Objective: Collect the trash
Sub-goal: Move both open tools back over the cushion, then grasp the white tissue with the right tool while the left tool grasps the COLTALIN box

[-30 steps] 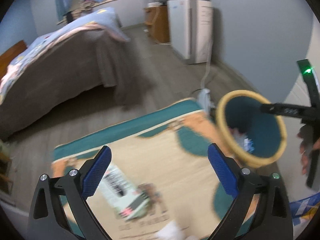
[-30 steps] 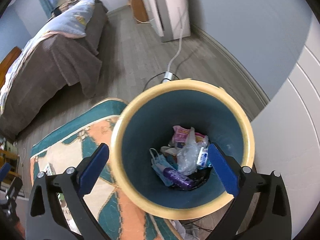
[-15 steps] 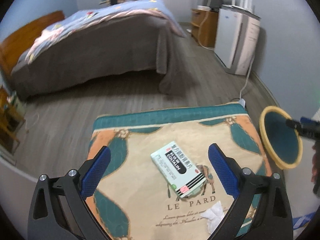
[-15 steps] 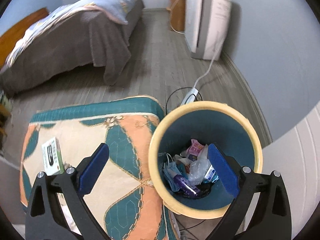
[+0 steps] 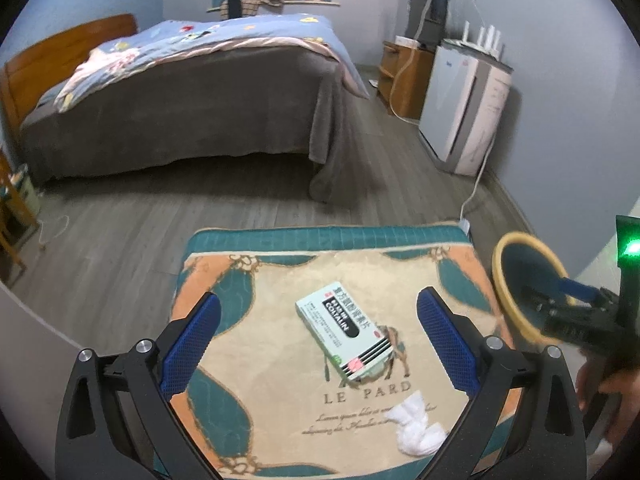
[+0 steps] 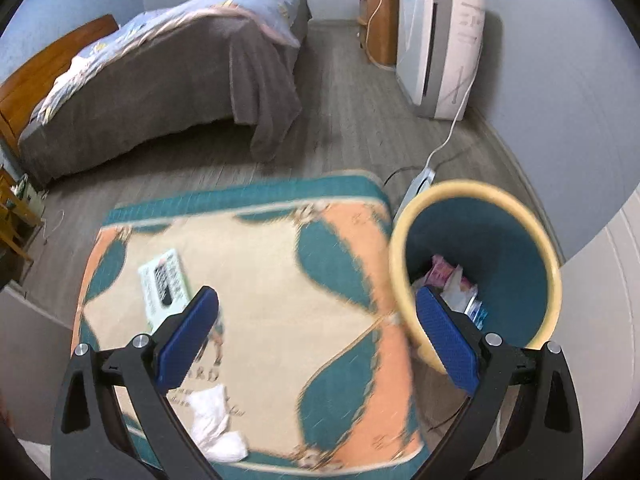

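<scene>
A pale green medicine box (image 5: 347,337) lies flat on the patterned rug (image 5: 280,380), with a crumpled white tissue (image 5: 416,426) near the rug's front edge. My left gripper (image 5: 318,344) hovers open above the rug, the box between its blue pads with room on both sides. The yellow-rimmed teal bin (image 6: 476,268) stands off the rug's right edge and holds several wrappers. My right gripper (image 6: 318,338) is open and empty over the rug's right half, beside the bin. The box (image 6: 164,284) and tissue (image 6: 214,424) lie to its left.
A bed (image 5: 188,92) with a grey skirt fills the far side of the room. A white appliance (image 5: 468,116) stands at the right wall, its cable running to a power strip (image 6: 418,184) behind the bin. Wooden furniture (image 5: 12,208) sits at the far left.
Both grippers have swung left, away from the bin and over the rug. The box and tissue have come into the right wrist view; the left gripper now frames the box.
</scene>
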The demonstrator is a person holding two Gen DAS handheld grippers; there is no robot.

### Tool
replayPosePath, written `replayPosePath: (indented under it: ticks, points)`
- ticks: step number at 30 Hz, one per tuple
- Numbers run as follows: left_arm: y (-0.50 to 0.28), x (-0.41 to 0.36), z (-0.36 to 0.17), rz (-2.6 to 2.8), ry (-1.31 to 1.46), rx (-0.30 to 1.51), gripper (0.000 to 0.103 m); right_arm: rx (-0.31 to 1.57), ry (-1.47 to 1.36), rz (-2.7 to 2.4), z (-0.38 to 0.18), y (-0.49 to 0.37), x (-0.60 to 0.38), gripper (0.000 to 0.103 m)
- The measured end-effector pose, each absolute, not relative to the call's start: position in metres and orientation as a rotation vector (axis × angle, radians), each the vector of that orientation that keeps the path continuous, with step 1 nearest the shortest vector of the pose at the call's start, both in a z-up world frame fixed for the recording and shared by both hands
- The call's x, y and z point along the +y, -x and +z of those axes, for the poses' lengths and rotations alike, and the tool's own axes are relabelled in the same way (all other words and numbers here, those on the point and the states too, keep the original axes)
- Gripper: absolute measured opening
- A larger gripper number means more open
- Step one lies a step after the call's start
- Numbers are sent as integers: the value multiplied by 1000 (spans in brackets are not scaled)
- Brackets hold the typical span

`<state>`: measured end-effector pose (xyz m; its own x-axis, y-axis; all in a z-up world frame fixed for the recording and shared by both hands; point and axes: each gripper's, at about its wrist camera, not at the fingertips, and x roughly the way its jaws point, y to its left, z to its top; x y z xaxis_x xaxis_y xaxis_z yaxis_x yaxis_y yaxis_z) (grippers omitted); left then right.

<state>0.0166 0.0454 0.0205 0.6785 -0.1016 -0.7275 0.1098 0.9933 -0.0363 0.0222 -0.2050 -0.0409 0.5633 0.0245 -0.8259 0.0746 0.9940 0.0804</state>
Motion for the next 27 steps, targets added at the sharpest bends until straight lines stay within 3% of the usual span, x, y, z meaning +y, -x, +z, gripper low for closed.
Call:
replayPosePath:
  ticks: [14, 18, 20, 21, 23, 27]
  points:
    - [-29, 64, 3, -151, 5, 867, 97, 1164, -22, 16, -147, 31, -108, 95]
    - [-30, 58, -1, -162, -30, 876, 97, 1260, -43, 65, -169, 31, -103, 67]
    - [-30, 54, -3, -165, -44, 878, 97, 1281, -41, 79, -173, 30, -101, 59]
    - [-31, 53, -4, -166, -52, 878, 97, 1274, -12, 84, -172, 31, -97, 37]
    - [-31, 49, -6, -164, -75, 877, 97, 1273, -6, 105, -171, 29, -95, 18]
    - [-30, 43, -8, -163, -100, 873, 97, 1277, -68, 96, -162, 17, -109, 14]
